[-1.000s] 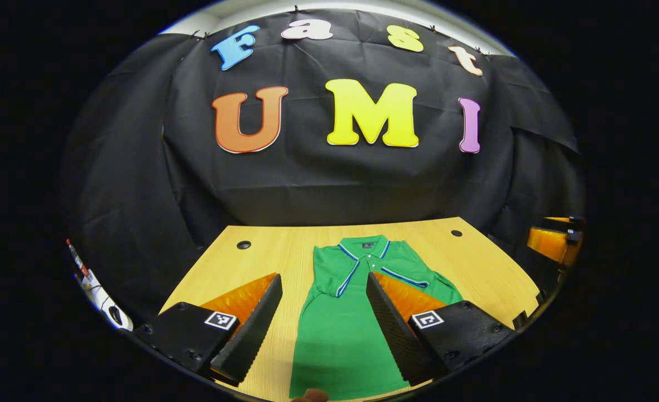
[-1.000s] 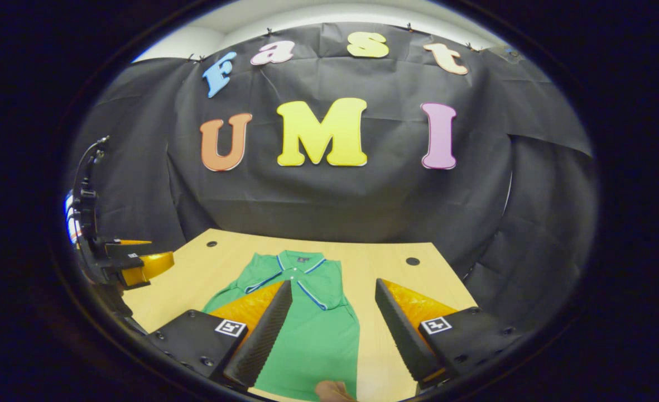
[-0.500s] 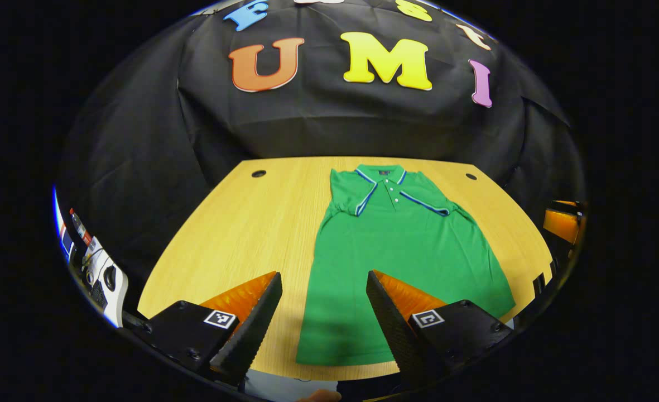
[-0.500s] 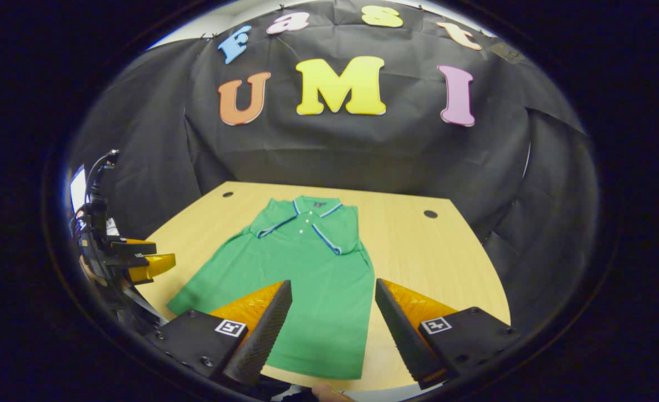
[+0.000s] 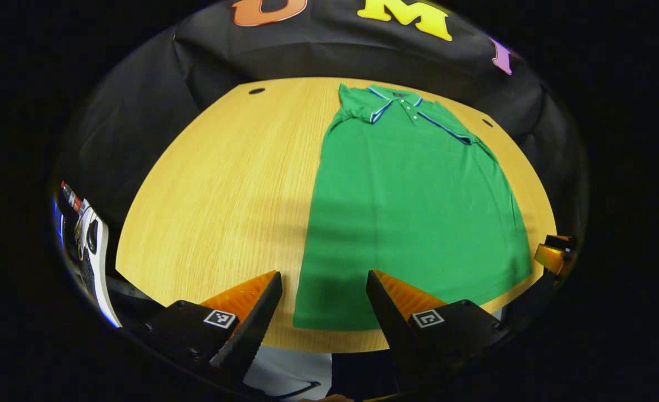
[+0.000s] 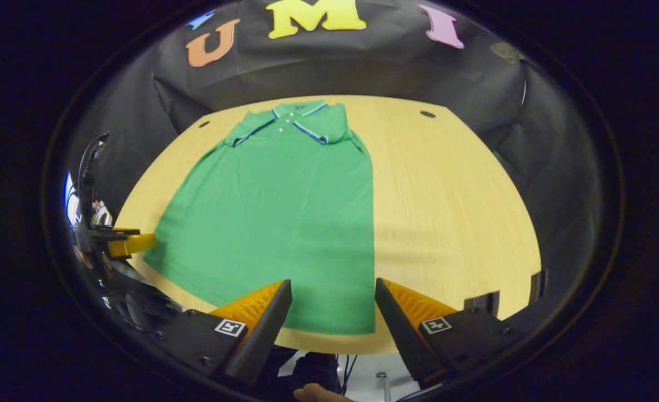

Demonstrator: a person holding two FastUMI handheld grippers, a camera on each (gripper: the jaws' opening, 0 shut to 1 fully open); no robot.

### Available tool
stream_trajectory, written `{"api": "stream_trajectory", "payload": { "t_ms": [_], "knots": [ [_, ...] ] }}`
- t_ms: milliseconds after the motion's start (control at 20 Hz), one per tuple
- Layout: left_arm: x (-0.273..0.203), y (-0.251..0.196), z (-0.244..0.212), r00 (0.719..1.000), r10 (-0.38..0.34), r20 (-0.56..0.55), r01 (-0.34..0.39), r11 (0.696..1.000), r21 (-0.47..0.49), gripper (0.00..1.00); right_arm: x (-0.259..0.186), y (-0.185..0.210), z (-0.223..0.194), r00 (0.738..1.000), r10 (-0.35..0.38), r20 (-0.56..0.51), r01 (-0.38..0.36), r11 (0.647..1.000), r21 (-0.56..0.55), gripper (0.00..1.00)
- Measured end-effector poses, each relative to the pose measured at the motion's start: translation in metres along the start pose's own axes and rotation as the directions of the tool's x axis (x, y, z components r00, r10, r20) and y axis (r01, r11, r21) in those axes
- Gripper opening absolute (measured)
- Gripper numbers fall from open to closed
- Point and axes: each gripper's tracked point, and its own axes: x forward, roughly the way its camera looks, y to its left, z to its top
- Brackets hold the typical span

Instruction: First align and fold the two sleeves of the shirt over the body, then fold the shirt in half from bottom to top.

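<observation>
Green shirt is laid lengthwise, collar far, hem nearest; each hem corner is framed between wide-spread, empty left gripper and right gripper.

Right claw cut off at edge.
</observation>
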Motion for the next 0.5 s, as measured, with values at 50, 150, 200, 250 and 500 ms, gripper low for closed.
{"api": "stream_trajectory", "payload": {
  "t_ms": [50, 150, 200, 250, 500],
  "knots": [
    [0.0, 0.0, -0.002, 1.0, -0.004, -0.02, 0.004, 1.0, -0.003, 0.98, 0.0, -0.001, -0.004, 1.0, 0.005, -0.021, -0.004, 1.0, 0.02, 0.98],
    [0.003, 0.003, -0.012, 0.997, 0.008, -0.079, -0.008, 1.0, -0.006, 0.99, 0.004, 0.002, -0.012, 0.997, 0.032, -0.071, -0.028, 0.998, 0.061, 0.98],
    [0.004, 0.002, -0.018, 0.993, 0.004, -0.115, -0.005, 1.0, -0.014, 0.98, 0.006, 0.0, -0.017, 0.993, 0.04, -0.113, -0.031, 0.997, 0.076, 0.97],
    [0.004, -0.001, -0.024, 0.989, -0.009, -0.149, 0.004, 1.0, -0.029, 0.99, 0.009, -0.002, -0.021, 0.989, 0.036, -0.14, -0.024, 0.996, 0.088, 0.98],
    [0.005, -0.003, -0.029, 0.974, -0.013, -0.228, 0.009, 1.0, -0.017, 0.96, 0.015, -0.011, -0.034, 0.97, -0.003, -0.242, 0.033, 0.992, 0.122, 0.98]
  ]
}}
